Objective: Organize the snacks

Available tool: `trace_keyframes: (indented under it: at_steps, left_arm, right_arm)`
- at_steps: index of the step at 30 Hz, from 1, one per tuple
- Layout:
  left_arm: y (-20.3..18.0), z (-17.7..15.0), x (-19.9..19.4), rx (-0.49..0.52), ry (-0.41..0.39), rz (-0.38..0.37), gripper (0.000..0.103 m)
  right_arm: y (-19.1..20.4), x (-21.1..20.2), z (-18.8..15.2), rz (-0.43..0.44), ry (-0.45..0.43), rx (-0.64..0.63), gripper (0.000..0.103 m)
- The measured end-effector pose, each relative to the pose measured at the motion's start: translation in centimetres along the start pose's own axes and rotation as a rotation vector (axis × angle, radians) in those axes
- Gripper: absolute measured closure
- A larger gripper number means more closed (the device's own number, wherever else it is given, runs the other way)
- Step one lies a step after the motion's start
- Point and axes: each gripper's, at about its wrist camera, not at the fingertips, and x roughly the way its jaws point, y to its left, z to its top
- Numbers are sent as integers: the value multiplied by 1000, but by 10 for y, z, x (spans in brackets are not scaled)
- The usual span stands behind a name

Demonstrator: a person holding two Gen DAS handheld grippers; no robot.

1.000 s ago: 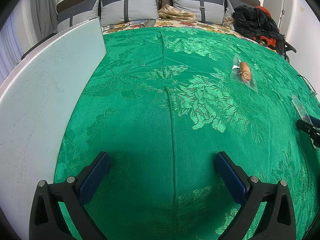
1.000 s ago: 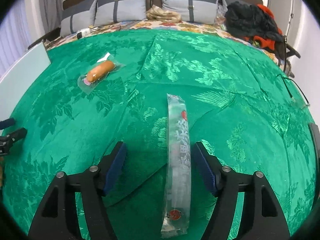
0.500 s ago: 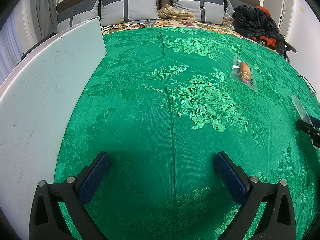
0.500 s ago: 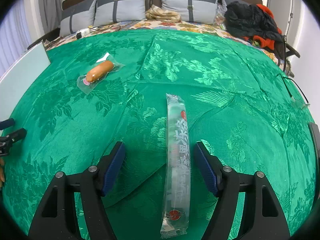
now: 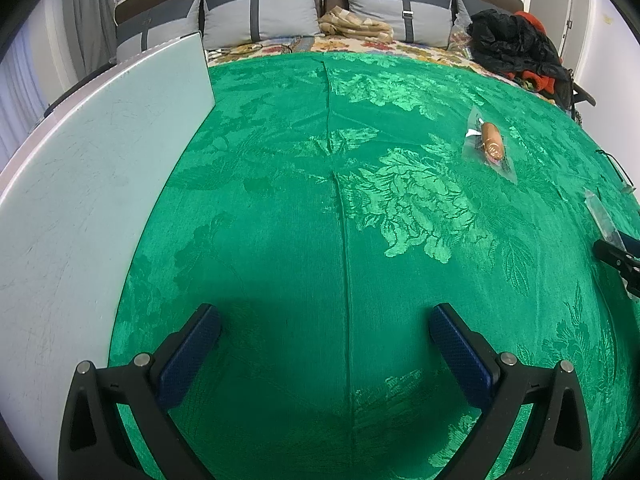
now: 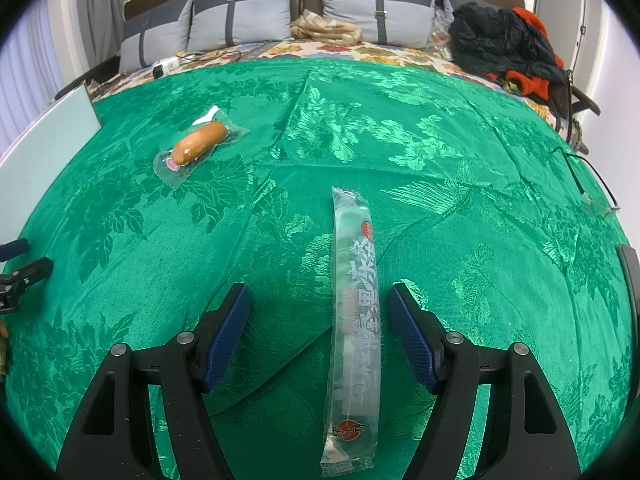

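Note:
A long clear snack packet (image 6: 354, 320) with red seals lies lengthwise on the green cloth. It runs between the fingers of my right gripper (image 6: 318, 300), nearer the right pad, and the pads stand apart from it; the gripper is open. A wrapped sausage (image 6: 200, 142) lies further off to the left, seen also in the left wrist view (image 5: 491, 146). My left gripper (image 5: 324, 318) is open over bare green cloth with nothing between its fingers. The packet's end (image 5: 602, 216) and one tip of the right gripper (image 5: 616, 256) show at that view's right edge.
A pale board (image 5: 92, 184) lies along the left side of the green cloth (image 5: 320, 200). Grey pillows (image 6: 248, 20), a folded cloth (image 6: 326, 28) and a heap of dark and red clothing (image 6: 508, 48) sit at the far end. A thin cable (image 6: 588, 176) lies at the right.

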Motion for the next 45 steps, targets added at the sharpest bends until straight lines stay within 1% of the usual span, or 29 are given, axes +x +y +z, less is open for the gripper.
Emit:
trace_keyframes:
  at_steps: [3, 5, 8, 12, 17, 20, 23, 26, 28, 29, 30, 31, 32, 33, 35, 36, 37, 41, 45]
  left_arm:
    - [-2, 9, 4, 6, 52, -9, 0]
    - [-6, 16, 8, 17, 78, -30, 0]
    - [-14, 30, 10, 36, 90, -93, 0]
    - [-31, 49, 9, 85, 77, -120, 0]
    - [-60, 94, 10, 148, 52, -167, 0]
    - [-76, 125, 22, 164, 49, -188, 0]
    - [-99, 148, 39, 211, 56, -179, 2]
    - [-124, 159, 56, 272, 69, -180, 9]
    - [-141, 162, 66, 312, 81, -178, 21]
    - [-152, 163, 74, 346, 93, -163, 23]
    - [-156, 163, 78, 365, 101, -150, 28]
    - [-164, 161, 84, 392, 113, -122, 36]
    - [-167, 160, 88, 404, 123, -117, 41]
    - [-167, 159, 87, 394, 109, -140, 54]
    - [-163, 160, 86, 358, 107, -165, 56]
    - [-160, 159, 82, 344, 93, -184, 62]
    - [-157, 159, 78, 328, 83, -188, 67]
    - [-142, 152, 64, 260, 62, -222, 67]
    - [-116, 132, 39, 154, 38, -287, 67]
  right_arm:
    - [0, 0, 0, 1, 0, 0, 29]
    - [0, 0, 0, 1, 0, 1, 29]
    - [1, 0, 0, 1, 0, 1, 29]
    - [0, 0, 0, 1, 0, 1, 29]
    - [0, 0, 0, 2, 0, 1, 28]
    - [0, 0, 0, 2, 0, 1, 28]
    - [0, 0, 0, 2, 0, 1, 28]
    - [1, 0, 0, 3, 0, 2, 28]
    - [0, 0, 0, 3, 0, 2, 28]
    - [0, 0, 0, 3, 0, 1, 28]
    - [1, 0, 0, 3, 0, 2, 28]
    - [0, 0, 0, 3, 0, 2, 28]
    - [0, 0, 0, 4, 0, 2, 27]
    - [0, 0, 0, 3, 0, 2, 27]
    - [1, 0, 0, 4, 0, 2, 27]
    - [1, 0, 0, 4, 0, 2, 27]
    - [0, 0, 0, 3, 0, 2, 27]
    - [1, 0, 0, 3, 0, 1, 27]
    - [0, 0, 0, 3, 0, 1, 27]
